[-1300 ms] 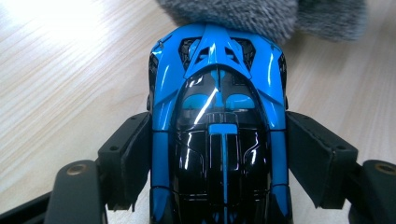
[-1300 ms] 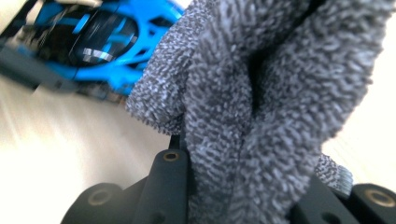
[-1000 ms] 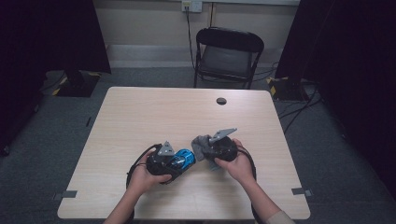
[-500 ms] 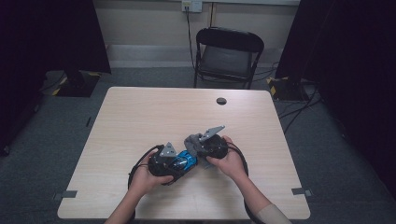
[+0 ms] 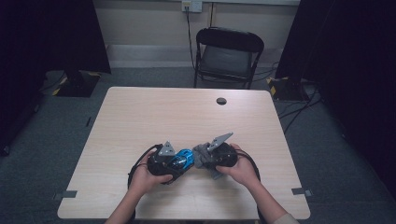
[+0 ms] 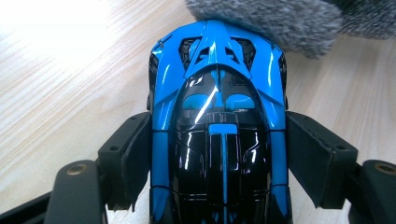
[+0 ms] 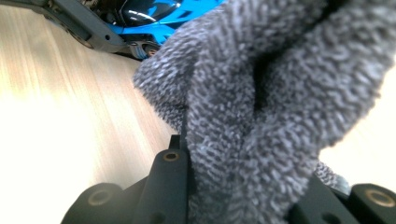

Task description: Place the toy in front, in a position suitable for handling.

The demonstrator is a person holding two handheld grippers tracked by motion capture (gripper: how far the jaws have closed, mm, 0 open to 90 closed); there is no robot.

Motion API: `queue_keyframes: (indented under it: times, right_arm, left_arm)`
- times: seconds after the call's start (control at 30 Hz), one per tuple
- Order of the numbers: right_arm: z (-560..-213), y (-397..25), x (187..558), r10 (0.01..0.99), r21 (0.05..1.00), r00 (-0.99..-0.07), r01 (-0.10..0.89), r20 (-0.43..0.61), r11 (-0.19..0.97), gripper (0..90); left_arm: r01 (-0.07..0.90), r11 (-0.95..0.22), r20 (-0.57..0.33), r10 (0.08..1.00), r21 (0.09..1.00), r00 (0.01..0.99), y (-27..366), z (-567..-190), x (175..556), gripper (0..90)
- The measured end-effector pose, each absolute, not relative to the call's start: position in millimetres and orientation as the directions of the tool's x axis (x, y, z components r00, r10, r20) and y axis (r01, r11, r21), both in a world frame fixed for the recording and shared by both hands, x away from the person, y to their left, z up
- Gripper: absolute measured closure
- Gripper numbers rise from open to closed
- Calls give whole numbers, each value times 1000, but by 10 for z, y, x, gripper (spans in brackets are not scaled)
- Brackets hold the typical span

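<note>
The left gripper (image 6: pixel 217 154) is clamped on the flanks of a blue toy car (image 6: pixel 217 121) at the table's (image 5: pixel 140 116) near middle; the right gripper (image 7: pixel 243 191), just right, pinches a grey cloth (image 7: pixel 261 107) touching its far end. The car looks light, stiff and glossy, so likely slippery: hold its sides. The cloth is soft.

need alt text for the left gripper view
A glossy blue and black toy car is clamped between the left gripper's two black jaws above a light wooden table. A fuzzy grey cloth touches the car's far end.
</note>
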State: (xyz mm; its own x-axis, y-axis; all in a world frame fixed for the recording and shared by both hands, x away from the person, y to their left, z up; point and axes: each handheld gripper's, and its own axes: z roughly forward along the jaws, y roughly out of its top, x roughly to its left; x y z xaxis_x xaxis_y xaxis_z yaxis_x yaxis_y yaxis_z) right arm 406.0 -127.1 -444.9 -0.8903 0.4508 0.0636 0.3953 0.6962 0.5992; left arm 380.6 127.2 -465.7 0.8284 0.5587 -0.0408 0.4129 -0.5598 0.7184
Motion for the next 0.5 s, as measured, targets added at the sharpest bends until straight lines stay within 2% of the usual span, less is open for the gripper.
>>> queue_keyframes:
  times: [0.27, 0.5]
  right_arm:
    - [-4201, -1364, 4293, 535, 686, -843, 425, 61, 590, 763]
    - [-4183, -1065, 4394, 480, 691, -872, 406, 97, 598, 763]
  left_arm:
    - [399, -569, -41, 538, 719, 842, 1234, -4629, 3783, 268]
    - [386, -568, -35, 530, 727, 847, 1201, -4613, 3778, 268]
